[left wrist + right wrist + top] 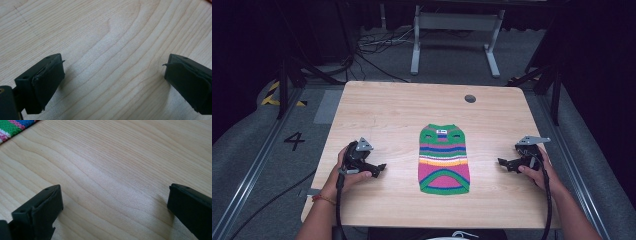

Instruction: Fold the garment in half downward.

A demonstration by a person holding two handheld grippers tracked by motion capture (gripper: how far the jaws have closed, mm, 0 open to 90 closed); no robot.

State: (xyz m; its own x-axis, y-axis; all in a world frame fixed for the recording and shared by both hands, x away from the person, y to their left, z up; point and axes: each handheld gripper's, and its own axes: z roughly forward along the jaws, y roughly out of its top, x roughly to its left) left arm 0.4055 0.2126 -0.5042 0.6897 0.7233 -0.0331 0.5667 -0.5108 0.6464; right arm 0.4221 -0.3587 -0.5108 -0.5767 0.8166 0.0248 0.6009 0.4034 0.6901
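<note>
High view: a small striped knit garment (444,159) lies flat on the desk (387,105), in its middle, a little toward the near edge, neck end pointing to the far edge.
Left gripper (379,170): rests low near the desk's left edge, well apart from the knit, nothing held.
Right gripper (503,162): sits near the right edge, tips aimed at the knit, empty too.
Left gripper view: jaws stand wide apart over bare wood; a red sliver in the top right corner is possibly the knit's edge, too small to tell.
Right gripper view: jaws spread wide as well, the knit's striped border (12,128) in the top left corner.
Risk: I judge the thin fabric hard to pinch off flat wood; pads could skid and bunch it.
Risk, pull: uneven tugs from two sides could drag the knit toward an edge.
</note>
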